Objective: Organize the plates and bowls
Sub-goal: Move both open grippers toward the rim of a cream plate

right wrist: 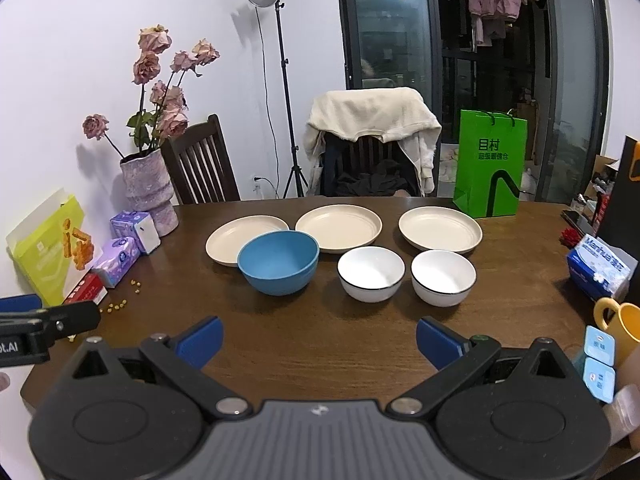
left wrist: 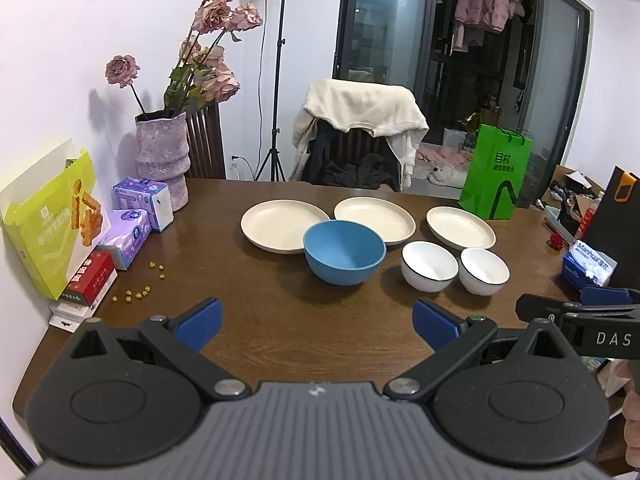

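Three cream plates stand in a row on the brown table: left [left wrist: 280, 226] [right wrist: 244, 238], middle [left wrist: 376, 216] [right wrist: 339, 226], right [left wrist: 460, 226] [right wrist: 440, 229]. A blue bowl [left wrist: 344, 256] [right wrist: 279, 261] sits in front, overlapping the left plate's rim. Two white bowls with dark rims stand side by side to its right: one [left wrist: 430, 266] [right wrist: 371, 273] and another [left wrist: 484, 270] [right wrist: 443, 276]. My left gripper [left wrist: 316, 326] is open and empty above the near table. My right gripper [right wrist: 319, 340] is open and empty, beside the left one.
A vase of dried roses [left wrist: 162, 156], tissue packs [left wrist: 140, 216] and a yellow-green box [left wrist: 52, 220] line the left edge. A green bag [right wrist: 490, 164] stands at the far right. A tissue box [right wrist: 600, 268] and yellow mug [right wrist: 618, 326] sit right. A draped chair [right wrist: 372, 140] stands behind.
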The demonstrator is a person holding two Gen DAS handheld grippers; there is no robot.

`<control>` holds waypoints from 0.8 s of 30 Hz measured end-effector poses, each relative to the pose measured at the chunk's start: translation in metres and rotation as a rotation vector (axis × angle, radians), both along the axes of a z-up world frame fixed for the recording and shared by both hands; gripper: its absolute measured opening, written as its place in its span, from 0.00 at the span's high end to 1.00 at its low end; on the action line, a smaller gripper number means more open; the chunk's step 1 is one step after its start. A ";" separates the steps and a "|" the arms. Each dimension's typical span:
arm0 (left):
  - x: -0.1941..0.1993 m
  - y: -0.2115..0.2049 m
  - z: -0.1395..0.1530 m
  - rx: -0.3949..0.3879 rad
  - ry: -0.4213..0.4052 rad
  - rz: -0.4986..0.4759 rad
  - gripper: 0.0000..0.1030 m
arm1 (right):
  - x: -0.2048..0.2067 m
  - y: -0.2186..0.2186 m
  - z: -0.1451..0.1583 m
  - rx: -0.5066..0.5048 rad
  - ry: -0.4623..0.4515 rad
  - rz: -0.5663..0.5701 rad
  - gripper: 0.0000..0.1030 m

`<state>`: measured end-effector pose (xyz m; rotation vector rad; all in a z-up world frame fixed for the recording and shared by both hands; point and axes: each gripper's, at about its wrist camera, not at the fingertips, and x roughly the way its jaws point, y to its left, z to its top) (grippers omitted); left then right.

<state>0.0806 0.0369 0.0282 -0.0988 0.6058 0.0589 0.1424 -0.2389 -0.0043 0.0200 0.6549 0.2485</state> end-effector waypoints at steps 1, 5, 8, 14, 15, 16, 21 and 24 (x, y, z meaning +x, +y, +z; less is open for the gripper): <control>0.003 0.002 0.000 -0.001 0.001 0.003 0.00 | 0.004 0.002 0.000 0.000 0.002 0.002 0.00; 0.016 0.012 0.001 -0.004 0.009 0.015 0.00 | 0.019 0.011 0.001 -0.005 0.008 0.011 0.00; 0.026 0.019 0.003 -0.007 0.011 0.026 0.00 | 0.030 0.018 0.001 -0.008 0.013 0.019 0.00; 0.045 0.035 0.006 -0.016 0.012 0.050 0.00 | 0.054 0.034 0.000 -0.009 0.029 0.038 0.00; 0.049 0.038 0.007 -0.018 0.014 0.055 0.00 | 0.058 0.037 0.000 -0.009 0.030 0.041 0.00; 0.052 0.040 0.007 -0.020 0.015 0.059 0.00 | 0.062 0.039 0.000 -0.009 0.032 0.044 0.00; 0.070 0.054 0.007 -0.022 0.024 0.074 0.00 | 0.083 0.052 -0.001 -0.011 0.042 0.065 0.00; 0.083 0.061 0.006 -0.027 0.032 0.082 0.00 | 0.096 0.061 -0.003 -0.011 0.050 0.075 0.00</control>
